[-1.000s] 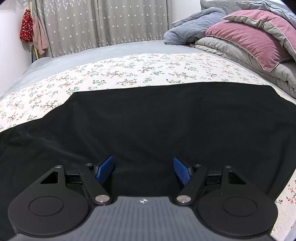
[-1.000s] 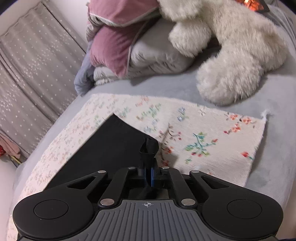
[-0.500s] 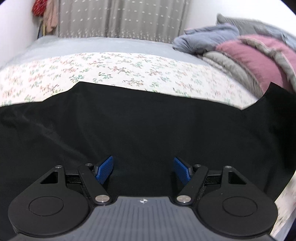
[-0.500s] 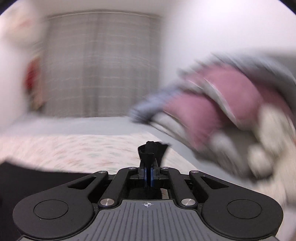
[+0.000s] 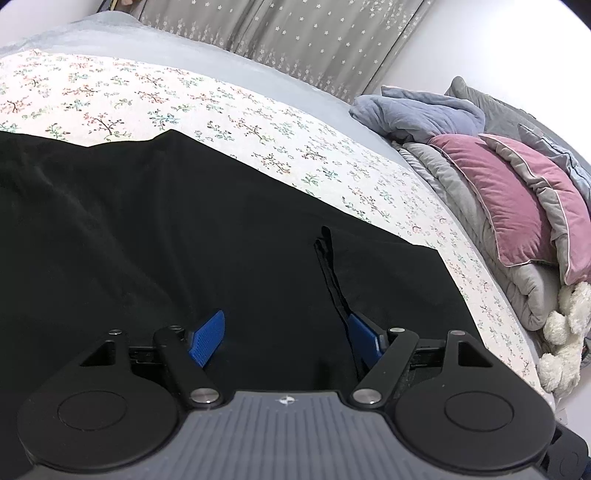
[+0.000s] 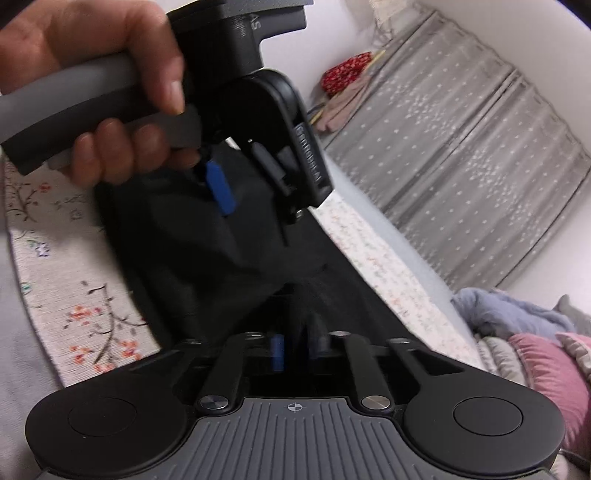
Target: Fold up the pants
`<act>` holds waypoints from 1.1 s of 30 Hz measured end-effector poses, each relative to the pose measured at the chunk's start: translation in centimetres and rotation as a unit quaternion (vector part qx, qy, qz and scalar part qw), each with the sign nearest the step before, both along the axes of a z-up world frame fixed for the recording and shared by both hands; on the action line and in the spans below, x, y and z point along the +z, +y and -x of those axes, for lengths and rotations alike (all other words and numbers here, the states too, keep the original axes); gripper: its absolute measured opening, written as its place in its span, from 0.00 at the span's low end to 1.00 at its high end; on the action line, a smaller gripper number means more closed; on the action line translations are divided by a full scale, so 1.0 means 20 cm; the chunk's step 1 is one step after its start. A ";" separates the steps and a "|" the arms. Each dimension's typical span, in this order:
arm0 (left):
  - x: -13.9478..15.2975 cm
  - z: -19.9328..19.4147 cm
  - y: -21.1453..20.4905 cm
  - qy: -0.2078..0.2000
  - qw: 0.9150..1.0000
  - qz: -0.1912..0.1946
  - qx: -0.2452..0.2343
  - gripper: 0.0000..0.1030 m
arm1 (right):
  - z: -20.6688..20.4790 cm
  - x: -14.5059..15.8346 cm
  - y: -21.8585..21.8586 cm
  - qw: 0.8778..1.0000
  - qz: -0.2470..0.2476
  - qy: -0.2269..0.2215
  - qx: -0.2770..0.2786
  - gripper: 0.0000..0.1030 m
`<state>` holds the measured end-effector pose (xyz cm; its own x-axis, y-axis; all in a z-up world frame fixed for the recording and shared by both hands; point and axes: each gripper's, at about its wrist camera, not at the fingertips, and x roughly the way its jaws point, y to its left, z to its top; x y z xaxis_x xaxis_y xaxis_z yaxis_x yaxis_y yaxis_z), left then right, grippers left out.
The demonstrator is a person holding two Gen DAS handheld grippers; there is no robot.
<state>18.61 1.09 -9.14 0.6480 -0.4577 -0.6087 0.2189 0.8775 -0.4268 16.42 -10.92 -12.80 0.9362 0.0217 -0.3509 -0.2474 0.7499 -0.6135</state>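
Note:
The black pants (image 5: 155,236) lie spread on a floral blanket (image 5: 236,110) on the bed. My left gripper (image 5: 284,338) is open just above the pants, with a thin black drawstring (image 5: 328,266) running by its right finger. In the right wrist view my right gripper (image 6: 291,350) is shut on a bunched fold of the black pants (image 6: 207,258). The left gripper (image 6: 236,184), held by a hand, shows close above that fold in the same view.
A pile of grey and pink quilts and pillows (image 5: 517,192) lies at the right end of the bed, with a white plush toy (image 5: 565,332) beside it. Grey curtains (image 5: 295,33) hang behind the bed. Clothes (image 6: 347,92) hang by the curtain.
My right gripper has carried the pants fold across toward the left gripper, which now shows close in its view. The left gripper has turned right; a folded pants layer with a drawstring now lies under it.

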 end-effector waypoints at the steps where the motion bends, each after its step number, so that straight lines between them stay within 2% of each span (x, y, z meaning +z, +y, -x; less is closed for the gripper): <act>1: 0.00 0.00 0.00 0.002 1.000 0.003 0.000 0.88 | 0.01 0.01 -0.01 1.000 -0.004 -0.004 0.000 0.45; 2: 0.00 -0.01 0.00 0.004 1.000 0.006 -0.001 0.88 | 0.03 0.02 -0.02 1.000 -0.008 -0.008 -0.001 0.53; 3: 0.00 -0.02 -0.01 0.007 1.000 0.009 -0.002 0.88 | 0.05 0.04 -0.02 1.000 -0.013 -0.010 -0.002 0.54; 7: -0.01 -0.01 -0.01 0.012 1.000 0.018 -0.012 0.88 | 0.06 0.03 -0.09 1.000 -0.021 0.014 -0.015 0.54; 10: -0.02 -0.01 -0.03 0.023 0.999 0.029 -0.021 0.88 | 0.05 -0.01 -0.09 0.999 -0.011 0.036 -0.009 0.48; 11: -0.02 -0.01 -0.03 0.027 0.999 0.035 -0.024 0.88 | 0.05 -0.01 -0.08 0.999 -0.014 0.041 -0.003 0.36; 12: -0.02 -0.01 -0.04 0.033 0.998 0.043 -0.028 0.88 | 0.04 0.00 -0.07 0.998 -0.019 0.052 -0.002 0.11; 13: -0.02 0.00 -0.04 0.040 0.997 0.055 -0.032 0.90 | 0.04 0.00 -0.07 0.998 -0.021 0.056 -0.006 0.03; 14: -0.02 0.00 -0.04 0.048 0.996 0.070 -0.036 0.90 | 0.04 0.01 -0.04 0.999 -0.018 0.049 -0.007 0.01; 16: -0.04 -0.01 -0.06 0.071 0.991 0.103 -0.041 0.94 | 0.05 0.03 -0.01 0.999 -0.010 0.029 -0.012 0.00; 21: -0.05 -0.02 -0.10 0.127 0.973 0.181 -0.062 1.00 | 0.10 0.06 0.08 1.000 -0.003 -0.026 -0.018 0.00; 23: -0.05 -0.02 -0.12 0.134 0.970 0.193 -0.069 1.00 | 0.11 0.07 0.10 0.999 -0.007 -0.039 -0.014 0.00; 29: -0.06 -0.06 -0.12 0.143 0.966 0.204 -0.067 1.00 | 0.15 0.08 0.14 0.999 -0.012 -0.053 -0.003 0.00; 31: -0.05 -0.07 -0.12 0.133 0.969 0.197 -0.066 0.83 | 0.14 0.08 0.16 0.998 -0.012 -0.057 0.002 0.00; 32: -0.05 -0.08 -0.12 0.127 0.972 0.188 -0.067 0.77 | 0.16 0.08 0.16 0.998 -0.009 -0.059 0.005 0.00; 33: -0.04 -0.08 -0.12 0.123 0.973 0.180 -0.069 0.65 | 0.16 0.07 0.17 0.998 -0.005 -0.061 0.007 0.00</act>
